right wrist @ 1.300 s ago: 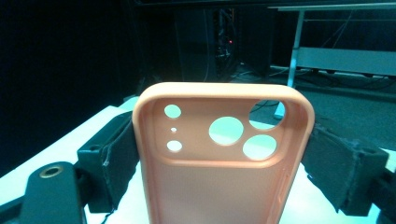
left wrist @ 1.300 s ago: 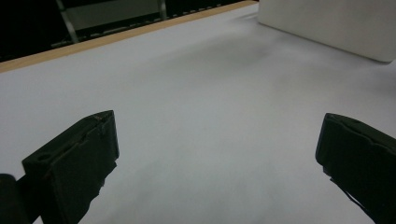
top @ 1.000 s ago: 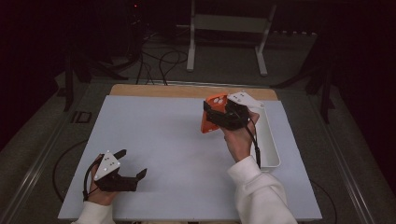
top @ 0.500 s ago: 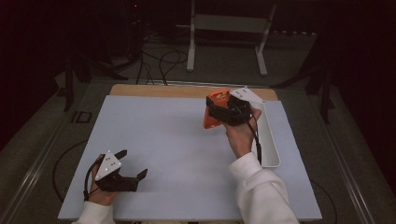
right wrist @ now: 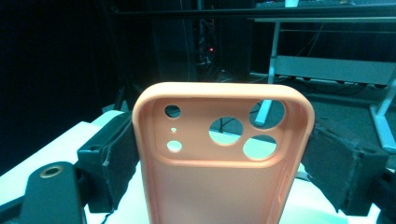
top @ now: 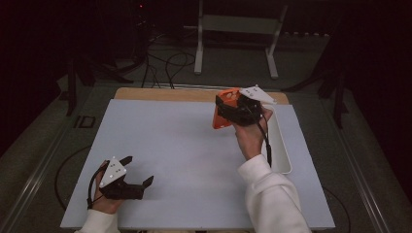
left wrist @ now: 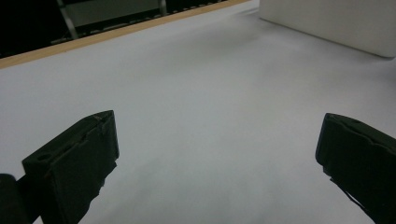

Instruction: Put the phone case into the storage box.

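Slippage is the chief risk here: the right gripper [top: 228,110] clamps an orange soft-plastic phone case with camera cut-outs [right wrist: 223,154] by its two long edges alone, holding it in the air above the far right part of the pale grey table mat [top: 184,145], just beside the white rectangular tray [top: 284,160]. Such a pliant shell could bow under the squeeze and pop out, or pivot between the pads if the wrist tilts sharply. The left gripper [top: 138,171] rests near the mat's front left corner, jaws spread wide with nothing between them, too far off to catch a fall
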`<state>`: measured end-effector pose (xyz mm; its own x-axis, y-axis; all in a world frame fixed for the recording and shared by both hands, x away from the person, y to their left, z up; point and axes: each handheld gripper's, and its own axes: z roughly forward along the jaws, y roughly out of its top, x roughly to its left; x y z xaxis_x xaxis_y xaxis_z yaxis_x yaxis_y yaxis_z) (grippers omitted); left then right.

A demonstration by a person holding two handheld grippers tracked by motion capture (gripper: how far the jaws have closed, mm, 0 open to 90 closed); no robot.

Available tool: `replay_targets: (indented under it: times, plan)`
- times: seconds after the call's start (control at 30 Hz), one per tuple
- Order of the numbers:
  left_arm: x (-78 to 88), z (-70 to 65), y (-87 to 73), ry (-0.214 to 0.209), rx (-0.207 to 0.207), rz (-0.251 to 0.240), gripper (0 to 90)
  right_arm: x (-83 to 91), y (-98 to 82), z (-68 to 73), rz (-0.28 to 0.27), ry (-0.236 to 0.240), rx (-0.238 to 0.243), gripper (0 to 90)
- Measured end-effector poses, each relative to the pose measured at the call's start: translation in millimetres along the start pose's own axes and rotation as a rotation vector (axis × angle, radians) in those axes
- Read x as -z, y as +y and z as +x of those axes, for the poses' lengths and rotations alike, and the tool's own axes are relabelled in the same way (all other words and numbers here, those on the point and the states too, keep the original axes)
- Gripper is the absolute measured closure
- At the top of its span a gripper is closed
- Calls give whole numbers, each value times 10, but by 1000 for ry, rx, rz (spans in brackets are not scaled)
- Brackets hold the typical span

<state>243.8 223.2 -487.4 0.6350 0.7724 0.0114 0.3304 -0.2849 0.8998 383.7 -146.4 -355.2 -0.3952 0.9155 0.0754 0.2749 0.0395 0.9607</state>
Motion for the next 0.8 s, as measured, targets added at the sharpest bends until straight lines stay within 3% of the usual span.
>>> replay_targets:
  times: [0.8]
  plan:
    - [-7,-13,1,3,-6,8,1,-76,93,-224,-4,-82,-2,163]
